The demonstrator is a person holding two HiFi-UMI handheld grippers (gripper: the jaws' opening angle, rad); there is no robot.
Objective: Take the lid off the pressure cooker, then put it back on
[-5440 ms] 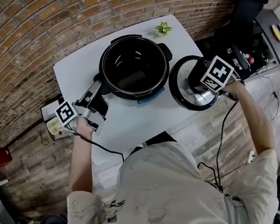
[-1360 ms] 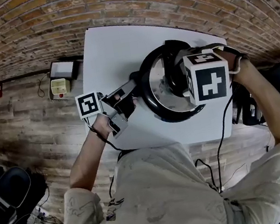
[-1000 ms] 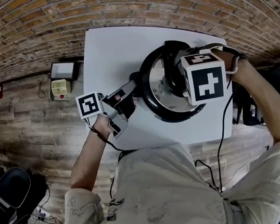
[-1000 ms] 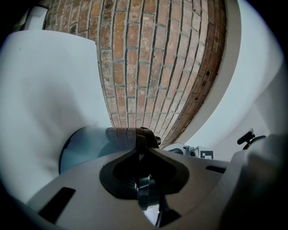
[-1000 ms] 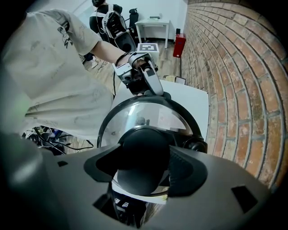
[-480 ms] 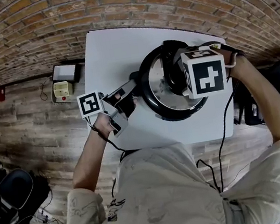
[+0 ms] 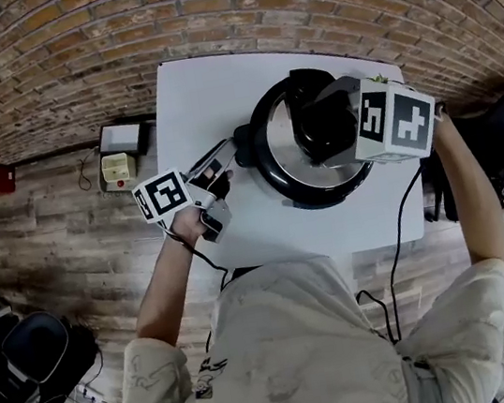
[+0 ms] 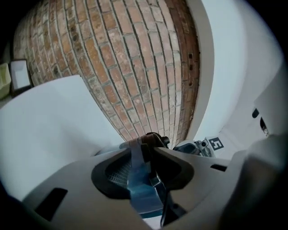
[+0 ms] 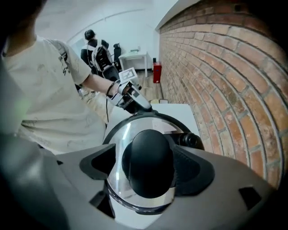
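A person (image 7: 295, 350) stands over a white table (image 7: 201, 90) set against a brick wall (image 7: 66, 45), a hand-held gripper in each hand and a pressure cooker (image 7: 313, 199) between them. The cooker sits on the right half of the table. Its mirror-bright lid (image 7: 280, 149) rests on top of it, already in place. The right gripper (image 9: 148, 164) points steeply down over the lid, its marker cube (image 7: 396, 122) uppermost and the black knob (image 7: 321, 126) between its jaws. Those jaws have just been opening and stand wide: a sliver of polished steel shows between the knob and one pad, while the other pad lies so close to the knob that contact cannot be judged. The left gripper (image 8: 145, 155) lies level at the cooker's left side, aimed at the black side handle (image 7: 242, 137). Its jaws too have just been opening and are slightly apart, with the handle at their tips; the pads do not appear to press on it. Cables (image 7: 400, 248) trail from the grippers across the person's front. Beyond the table's left edge, a small white and yellow box (image 7: 117, 155) sits on the wood floor (image 7: 60, 245).
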